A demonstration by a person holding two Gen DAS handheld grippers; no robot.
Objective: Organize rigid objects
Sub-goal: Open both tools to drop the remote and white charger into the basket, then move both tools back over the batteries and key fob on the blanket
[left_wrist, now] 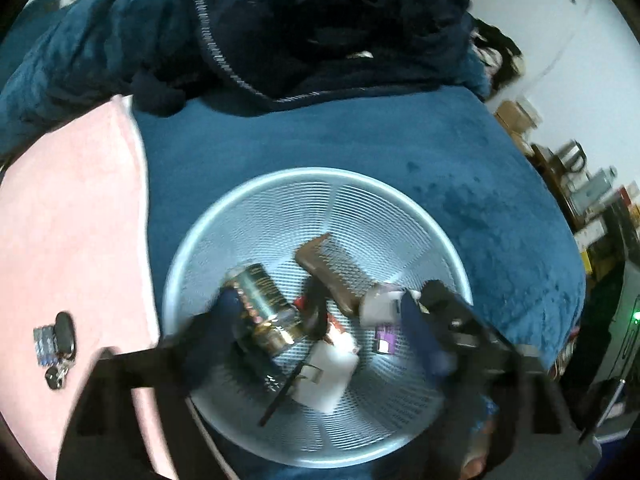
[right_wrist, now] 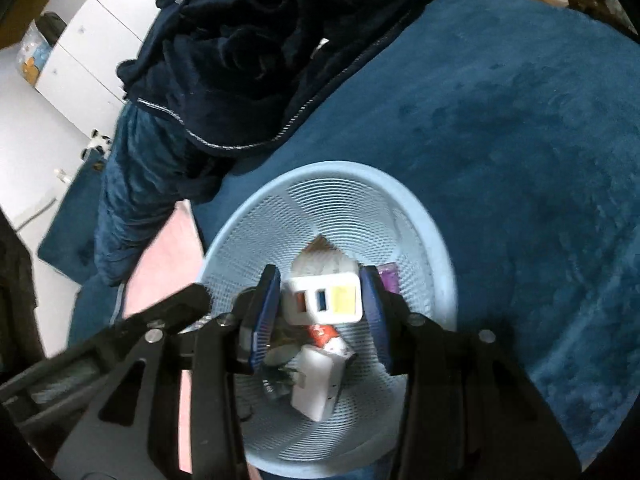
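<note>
A light blue mesh basket [left_wrist: 320,172] [right_wrist: 340,168] sits on a blue blanket. Inside it lie a gold can [left_wrist: 260,300], a brown box [left_wrist: 332,268], a white charger [left_wrist: 328,372] [right_wrist: 316,384], a small purple item [left_wrist: 386,338] and something red. My left gripper [left_wrist: 320,308] hangs over the basket with its jaws wide apart; the can lies against its left finger, unpinched. My right gripper [right_wrist: 320,280] is over the basket too. A white adapter [right_wrist: 324,300] with coloured ports sits between its fingers, with thin gaps on both sides.
A pink cloth [left_wrist: 80,220] lies left of the basket, with a black key fob and keys [left_wrist: 64,332] on it. A dark blue robe [left_wrist: 320,20] [right_wrist: 248,40] is heaped behind. Cluttered shelves [left_wrist: 592,200] stand at the right, white cabinets [right_wrist: 88,40] at the far left.
</note>
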